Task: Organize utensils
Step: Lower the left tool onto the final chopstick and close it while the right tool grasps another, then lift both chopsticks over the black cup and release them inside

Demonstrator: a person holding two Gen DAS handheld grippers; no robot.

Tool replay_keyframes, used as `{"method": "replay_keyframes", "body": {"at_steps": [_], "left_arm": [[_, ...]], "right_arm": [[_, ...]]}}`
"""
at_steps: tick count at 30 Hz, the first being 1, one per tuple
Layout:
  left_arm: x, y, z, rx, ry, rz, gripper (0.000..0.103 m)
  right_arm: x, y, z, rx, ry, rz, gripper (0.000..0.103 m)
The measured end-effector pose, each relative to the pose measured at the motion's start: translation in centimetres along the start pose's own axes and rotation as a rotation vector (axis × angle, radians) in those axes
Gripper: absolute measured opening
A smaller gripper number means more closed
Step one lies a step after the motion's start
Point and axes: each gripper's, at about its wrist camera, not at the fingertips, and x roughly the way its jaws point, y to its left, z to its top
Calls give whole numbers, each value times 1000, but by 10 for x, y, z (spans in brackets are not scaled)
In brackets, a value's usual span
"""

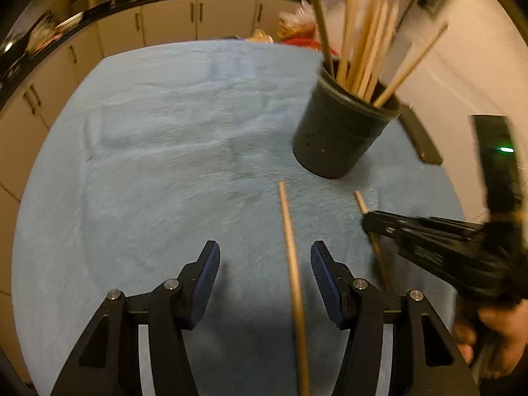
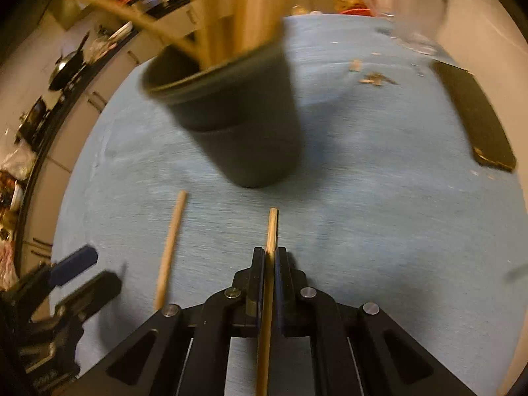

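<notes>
Blue cloth [image 1: 148, 165] carries a dark holder [image 1: 340, 132] crammed with wooden sticks [image 1: 363, 59]. Left gripper [image 1: 265, 270] gapes around a loose chopstick [image 1: 292, 264]; right gripper [image 2: 271, 264] pinches another chopstick [image 2: 269, 283].

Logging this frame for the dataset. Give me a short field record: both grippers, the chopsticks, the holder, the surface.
left gripper: open, a loose chopstick lying between its fingers, not gripped
right gripper: shut on a held chopstick, tip pointing toward the holder
holder: dark cup, upright, full of chopsticks
surface: blue cloth
other: dark phone lying flat at the right of the cloth
</notes>
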Motion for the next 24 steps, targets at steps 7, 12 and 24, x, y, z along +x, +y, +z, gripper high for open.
{"method": "replay_keyframes", "body": {"at_steps": [7,12,24], "left_arm": [[45,-26,22,95,88,117,28],[55,-30,34,124,81,151,9],[-48,19,20,-67,-193,17,6]], "right_arm": [[-5,-16,-3,21,-11,20,8],[-1,-15,12,-4,18,27,10],[-36,18,2,-86,-165,62,7]]}}
